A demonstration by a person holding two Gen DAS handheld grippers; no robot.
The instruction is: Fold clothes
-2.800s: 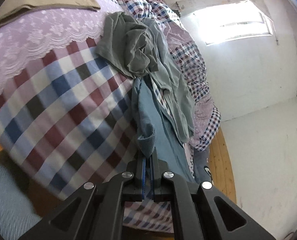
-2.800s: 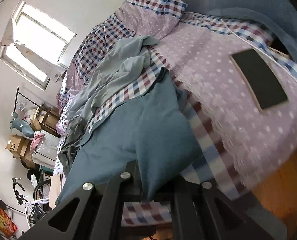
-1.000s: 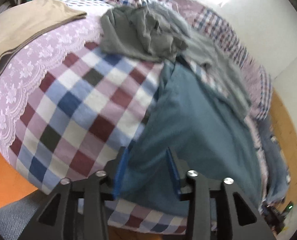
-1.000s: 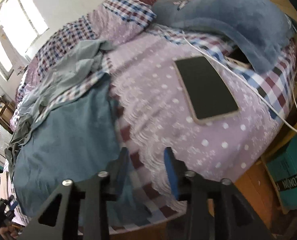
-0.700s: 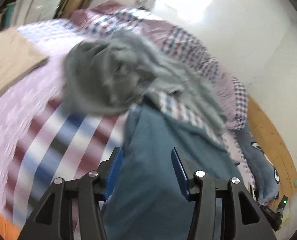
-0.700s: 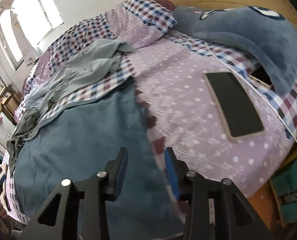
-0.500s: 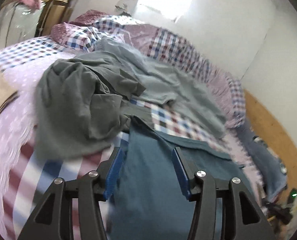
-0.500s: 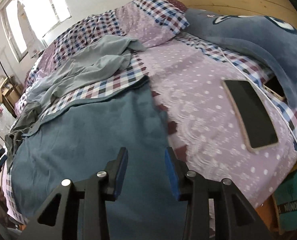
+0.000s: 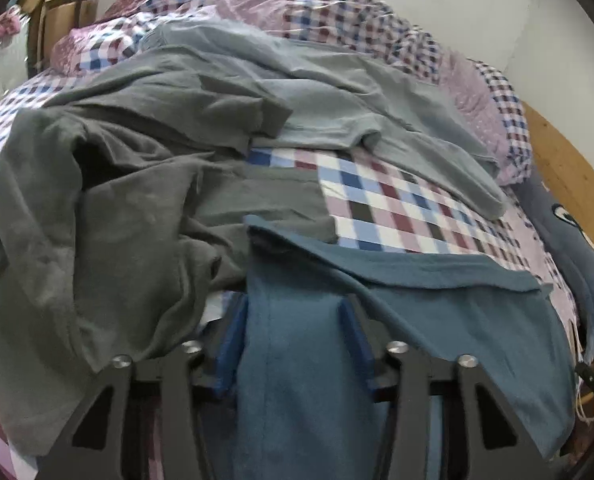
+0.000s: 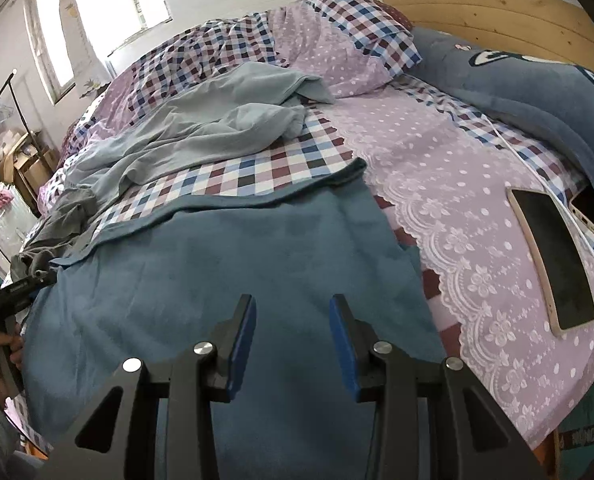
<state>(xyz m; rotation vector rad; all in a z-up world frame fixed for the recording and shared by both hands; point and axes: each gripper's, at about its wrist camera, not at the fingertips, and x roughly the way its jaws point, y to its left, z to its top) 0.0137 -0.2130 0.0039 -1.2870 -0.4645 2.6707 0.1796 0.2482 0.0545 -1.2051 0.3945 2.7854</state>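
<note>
Both grippers are hanging wide open over the blue shirt (image 10: 225, 272) — left gripper (image 9: 293, 340) near its left edge, right gripper (image 10: 291, 332) nearer its right side.

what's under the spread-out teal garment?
The teal cotton garment lies flat on the plaid-checked bedsheet, which shows past its far edge and right side, where lilac lace-trimmed fabric begins. Its far left corner overlaps the crumpled dark grey garment. Anything beneath its middle is covered.

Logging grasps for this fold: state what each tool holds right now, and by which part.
Nothing is held. Left tool and right tool are both open above the teal garment, which lies spread on the bed.
</note>
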